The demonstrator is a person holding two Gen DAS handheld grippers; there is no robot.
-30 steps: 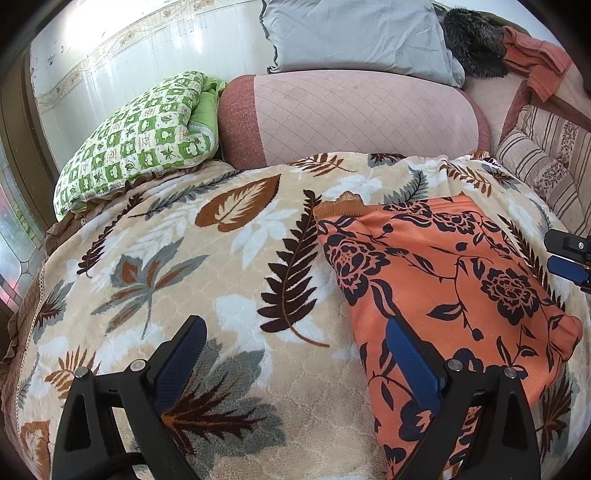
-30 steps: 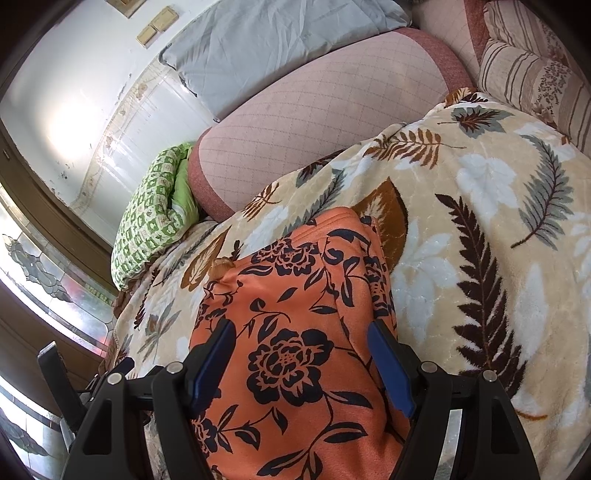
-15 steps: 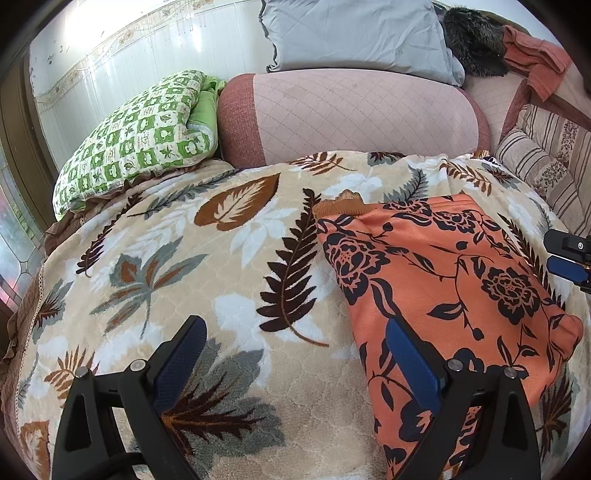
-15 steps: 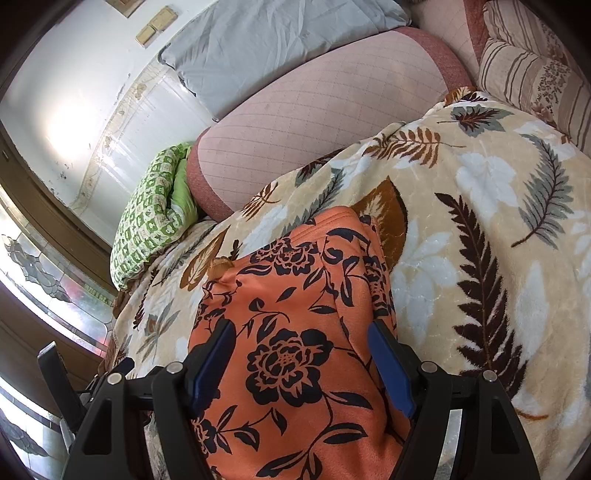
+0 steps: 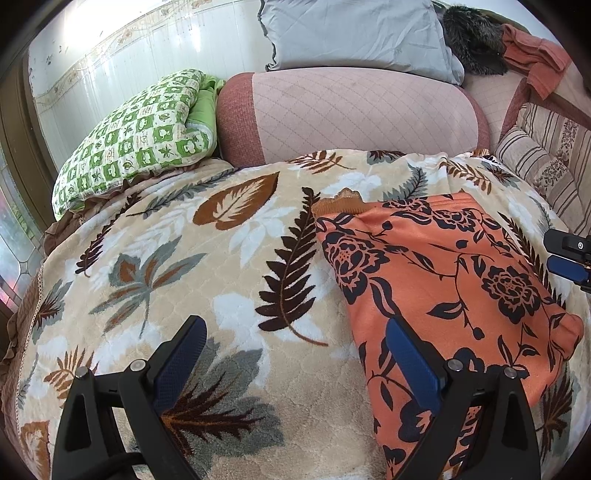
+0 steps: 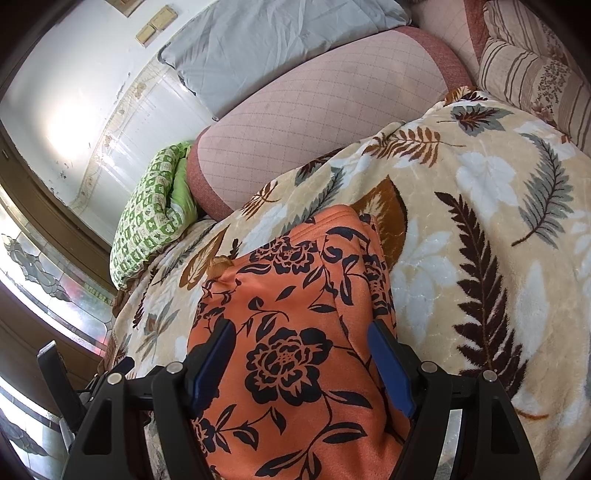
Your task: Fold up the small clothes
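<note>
My left gripper (image 5: 291, 334) is spread wide with nothing between its blue pads, poised over the leaf-patterned blanket (image 5: 166, 258); its right-hand finger (image 5: 410, 360) sits over the near left edge of the orange floral garment (image 5: 454, 280), though I cannot tell whether it touches the cloth. My right gripper (image 6: 301, 349) is likewise wide apart and holding nothing, both fingers straddling the garment (image 6: 291, 332) from the near end, with the big black flower print between them. The garment lies folded in a rough rectangle on the blanket (image 6: 480, 221), toward the right side of the bed as the left wrist view shows it, a small tan ribbed edge (image 5: 341, 201) peeking out at its far left corner. From the left wrist view I can see the tip of the right gripper (image 5: 569, 254) just beyond the garment's right edge. Past the blanket lies a pink quilted bolster (image 5: 351, 114), a green checked quilt (image 5: 136, 136) rolled up to its left, a grey pillow (image 5: 362, 33) leaning above it, and striped cushions (image 5: 546, 155) off to the right.
</note>
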